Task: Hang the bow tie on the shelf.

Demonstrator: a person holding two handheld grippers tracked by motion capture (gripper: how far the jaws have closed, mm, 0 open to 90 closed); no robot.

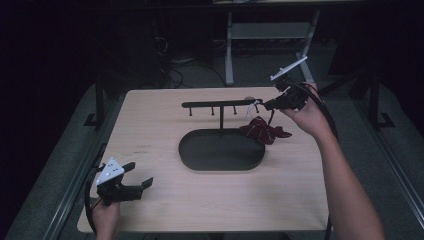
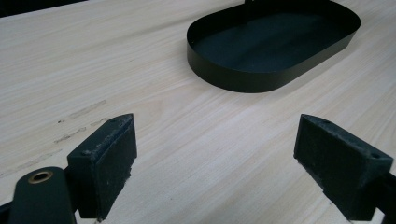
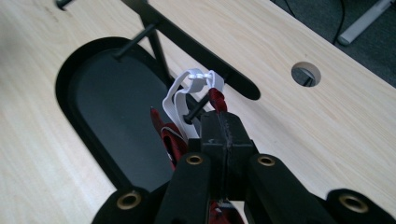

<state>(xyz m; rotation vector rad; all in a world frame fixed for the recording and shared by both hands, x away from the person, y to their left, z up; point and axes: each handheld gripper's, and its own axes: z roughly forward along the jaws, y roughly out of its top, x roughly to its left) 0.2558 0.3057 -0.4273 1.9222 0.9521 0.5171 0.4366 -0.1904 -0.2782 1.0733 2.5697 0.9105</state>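
Forearm-side first: wooden table (image 1: 150,125), bare near left gripper (image 1: 135,176), jaws wide, holding nothing, parked. Black oval tray (image 1: 220,162) mid-table carries the rack (image 1: 220,104), a crossbar with pegs. Right gripper (image 3: 223,126), jaws clamped on a dark red cloth item (image 1: 265,131) by its white loop (image 3: 180,95), at the rack's right end, cloth draping onto the tray rim. Judgement: keep the loop open, slide it fully over the end peg (image 3: 198,108), release only once seated

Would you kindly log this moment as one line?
right tongs: shut on red cloth mask | white loop: at black rack peg | left tongs: open
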